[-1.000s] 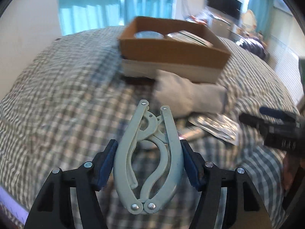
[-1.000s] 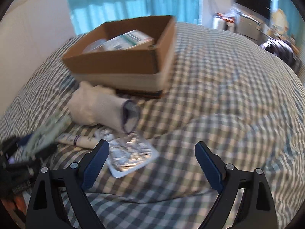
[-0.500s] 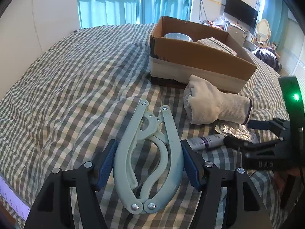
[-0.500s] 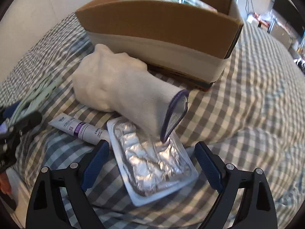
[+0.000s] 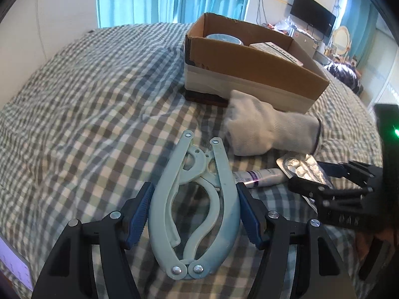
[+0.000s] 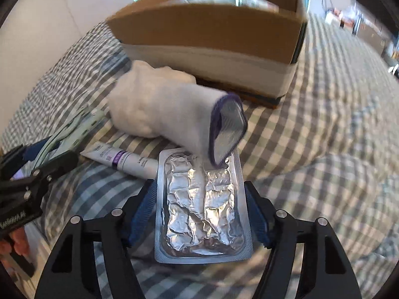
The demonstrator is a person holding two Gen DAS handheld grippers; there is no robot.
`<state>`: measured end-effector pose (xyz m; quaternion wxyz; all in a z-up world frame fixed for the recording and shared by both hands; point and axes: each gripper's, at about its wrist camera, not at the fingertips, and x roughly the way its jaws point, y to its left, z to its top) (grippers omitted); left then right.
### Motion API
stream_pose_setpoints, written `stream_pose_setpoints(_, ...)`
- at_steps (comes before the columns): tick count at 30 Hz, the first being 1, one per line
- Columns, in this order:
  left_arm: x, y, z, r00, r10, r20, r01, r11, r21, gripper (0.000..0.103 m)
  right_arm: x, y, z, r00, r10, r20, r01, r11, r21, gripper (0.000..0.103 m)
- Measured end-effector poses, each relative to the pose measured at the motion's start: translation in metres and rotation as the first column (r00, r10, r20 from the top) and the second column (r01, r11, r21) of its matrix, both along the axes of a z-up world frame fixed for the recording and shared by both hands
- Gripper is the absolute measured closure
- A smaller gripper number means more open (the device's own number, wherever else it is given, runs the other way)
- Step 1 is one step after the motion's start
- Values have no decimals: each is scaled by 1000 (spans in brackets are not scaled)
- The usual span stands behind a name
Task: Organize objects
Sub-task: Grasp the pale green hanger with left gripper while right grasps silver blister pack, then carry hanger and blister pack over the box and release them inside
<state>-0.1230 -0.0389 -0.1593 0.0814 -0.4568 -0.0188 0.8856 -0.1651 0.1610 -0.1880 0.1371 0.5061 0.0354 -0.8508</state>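
My left gripper (image 5: 194, 194) is shut on a pale green folding plastic hanger (image 5: 197, 209), held just above the checked bedspread. The jaws of my right gripper (image 6: 200, 186) are closing on a foil blister pack (image 6: 202, 206) that lies on the bed, and the blue pads meet its two long edges. A white knitted glove (image 6: 162, 109) with a purple cuff rests partly on the pack's far end. Beside the pack lies a white and purple tube (image 6: 124, 159). Behind them stands an open cardboard box (image 6: 207, 32) holding a tape roll (image 5: 224, 38) and a small carton (image 5: 276, 51).
The checked bedspread (image 5: 87, 114) spreads wide to the left of the box and right of the pack. In the right wrist view my left gripper (image 6: 37, 159) sits at the left edge, close to the tube. Curtains, a wall TV and furniture stand beyond the bed.
My right gripper has come down and forward over the blister pack, and its jaws have narrowed onto the pack's edges. The left gripper still holds the hanger, little moved.
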Motion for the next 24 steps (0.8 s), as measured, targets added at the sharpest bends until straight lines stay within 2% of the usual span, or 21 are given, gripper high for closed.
stream_pose_setpoints(6, 20, 0, 11, 1000, 4, -5, -4, 1000, 2, 36, 45, -2, 40, 989, -27, -145, 35, 998, 57, 34)
stream_pose_setpoints(14, 47, -5, 58, 996, 16, -89, -16, 1000, -9, 36, 79, 2, 69, 982, -76, -174, 75, 997, -15, 34)
stream_pose_setpoints(17, 52, -3, 73, 993, 15, -114, -16, 1000, -2, 36, 87, -4, 83, 979, -73, -191, 74, 997, -2, 34)
stream_pose_setpoints(24, 53, 6, 108, 984, -11, -178, 14, 1000, 13, 36, 105, 1, 138, 954, -84, -289, 76, 996, -37, 34)
